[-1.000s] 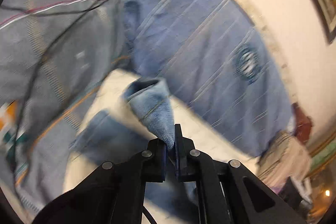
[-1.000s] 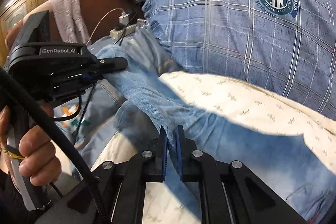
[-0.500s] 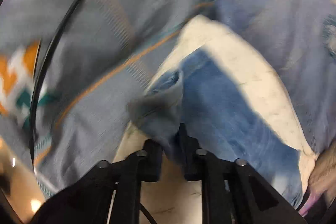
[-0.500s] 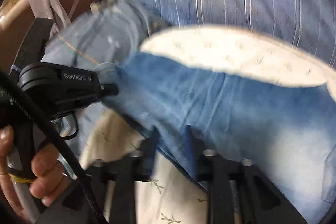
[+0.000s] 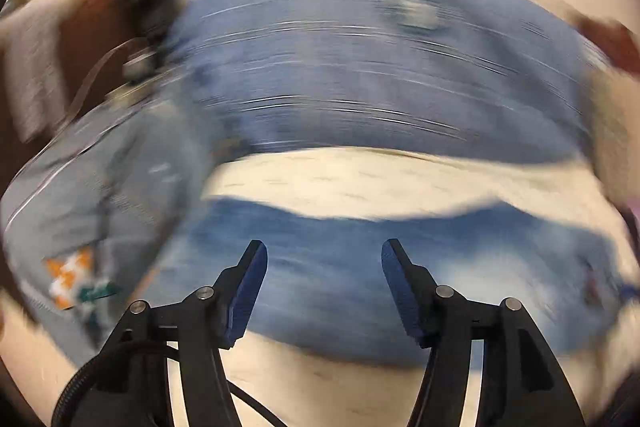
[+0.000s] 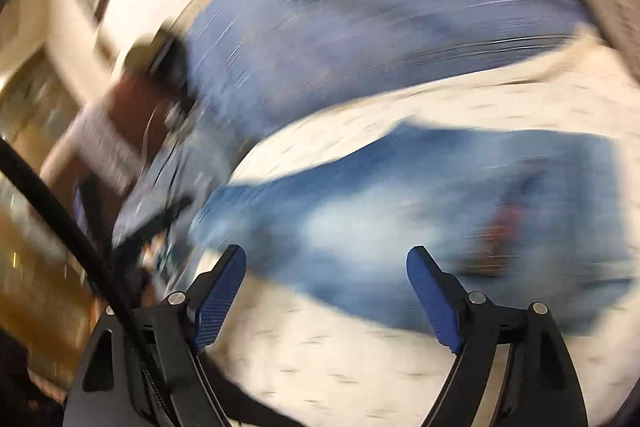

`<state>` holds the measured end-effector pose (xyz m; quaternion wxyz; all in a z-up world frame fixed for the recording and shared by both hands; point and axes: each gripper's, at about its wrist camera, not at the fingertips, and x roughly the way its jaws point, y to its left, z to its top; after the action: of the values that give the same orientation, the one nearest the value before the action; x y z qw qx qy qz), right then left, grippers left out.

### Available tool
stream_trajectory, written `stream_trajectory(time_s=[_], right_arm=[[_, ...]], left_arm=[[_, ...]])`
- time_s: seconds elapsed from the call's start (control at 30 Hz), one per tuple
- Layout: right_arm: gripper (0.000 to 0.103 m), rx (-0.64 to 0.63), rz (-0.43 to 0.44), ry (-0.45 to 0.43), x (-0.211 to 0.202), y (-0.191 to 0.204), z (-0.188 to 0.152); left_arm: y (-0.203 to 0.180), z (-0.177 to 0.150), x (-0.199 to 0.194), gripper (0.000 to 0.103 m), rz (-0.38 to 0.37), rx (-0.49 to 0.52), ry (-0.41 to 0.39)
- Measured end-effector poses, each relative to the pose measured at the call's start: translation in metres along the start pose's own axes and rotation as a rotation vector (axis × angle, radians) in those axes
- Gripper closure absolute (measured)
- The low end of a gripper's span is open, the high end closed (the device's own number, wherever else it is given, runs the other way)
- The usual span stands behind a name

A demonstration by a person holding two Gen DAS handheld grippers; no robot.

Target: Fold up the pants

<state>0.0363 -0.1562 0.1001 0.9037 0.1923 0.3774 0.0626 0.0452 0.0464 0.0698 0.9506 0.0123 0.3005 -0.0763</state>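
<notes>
Blue denim pants (image 5: 360, 267) lie flat on a cream patterned bed sheet (image 5: 340, 183), blurred by motion in both views. In the left wrist view my left gripper (image 5: 324, 259) hangs over the near part of the pants with its jaws opening and nothing between the blue pads. The right wrist view shows the same pants (image 6: 400, 211) stretched from the middle to the right. My right gripper (image 6: 326, 267) is above their near edge, its jaws opening wide with no cloth between them.
A blue checked pillow or cover (image 5: 360, 67) with a round emblem lies behind the pants. A grey-blue striped cloth (image 5: 100, 195) with an orange and teal patch is at the left. A brown headboard with a draped towel (image 6: 104, 143) stands at the far left.
Both grippers were shut on the denim hem and carried it across the bed. They have since let go and opened, and the pants now lie flat on the sheet.
</notes>
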Motion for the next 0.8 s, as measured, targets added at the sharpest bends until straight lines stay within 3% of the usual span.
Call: stream_trajectory(time_s=[0.17, 0.3, 0.6, 0.8], right_arm=[[0.02, 0.227, -0.117, -0.104, -0.055, -0.102, 0.01], [0.02, 0.405, -0.163, -0.137, -0.071, -0.149, 0.002], [0.019, 0.634, -0.033, -0.096, -0.073, -0.202, -0.014], [0.019, 0.708, 0.014, -0.085, -0.071, -0.216, -0.022]], left_arm=[[-0.117, -0.015, -0.013, 0.043, -0.249, 0.17, 0.065], [-0.188, -0.023, -0.015, 0.043, -0.343, 0.324, 0.084], [-0.249, -0.052, 0.03, 0.043, -0.448, 0.656, 0.091], [-0.285, -0.078, 0.034, 0.04, -0.388, 0.877, 0.01]])
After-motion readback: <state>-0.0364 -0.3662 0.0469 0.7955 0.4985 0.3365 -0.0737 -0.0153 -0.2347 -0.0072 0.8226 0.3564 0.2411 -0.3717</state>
